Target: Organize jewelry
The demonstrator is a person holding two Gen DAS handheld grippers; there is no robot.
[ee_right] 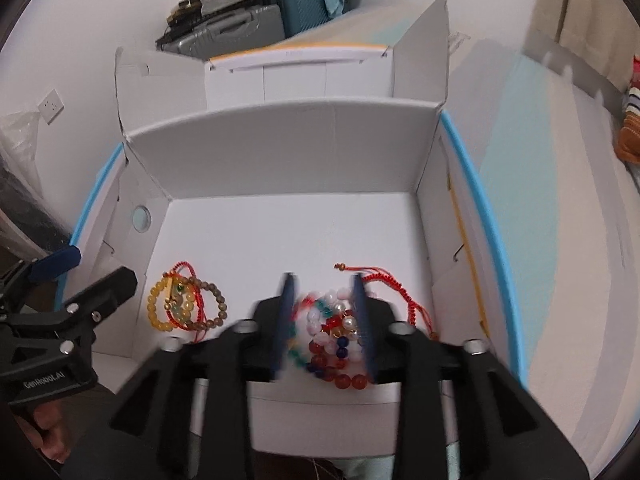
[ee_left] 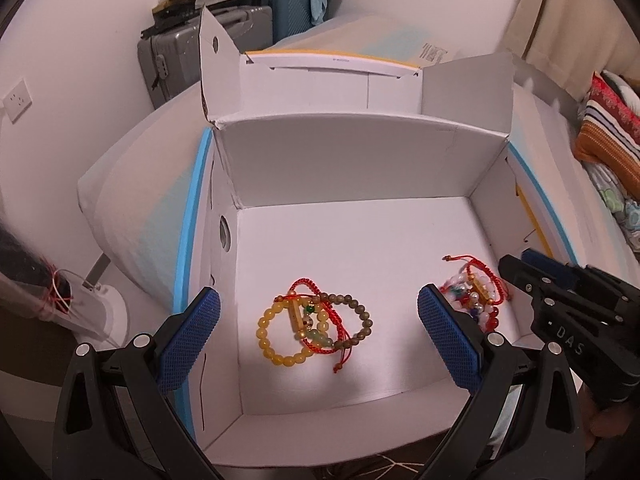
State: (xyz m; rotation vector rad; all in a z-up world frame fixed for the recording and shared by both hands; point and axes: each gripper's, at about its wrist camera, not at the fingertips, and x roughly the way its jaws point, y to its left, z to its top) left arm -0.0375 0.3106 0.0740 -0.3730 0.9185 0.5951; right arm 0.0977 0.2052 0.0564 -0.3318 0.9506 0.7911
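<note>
We are holding both grippers over a white cardboard box (ee_left: 340,164); the left gripper (ee_left: 318,336) is gaping above a yellow-bead bracelet pile (ee_left: 314,326), the right gripper (ee_right: 324,322) is straddling a multicoloured bracelet pile (ee_right: 336,336), pads apart

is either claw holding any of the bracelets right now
No. The left claw is open over one pile; the right claw straddles the colourful bead pile, pads apparently not pressing.

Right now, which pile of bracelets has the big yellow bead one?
The left pile of bracelets, between the left tongs. It holds the yellow bead bracelet; the right pile has red, white and blue beads.
</note>
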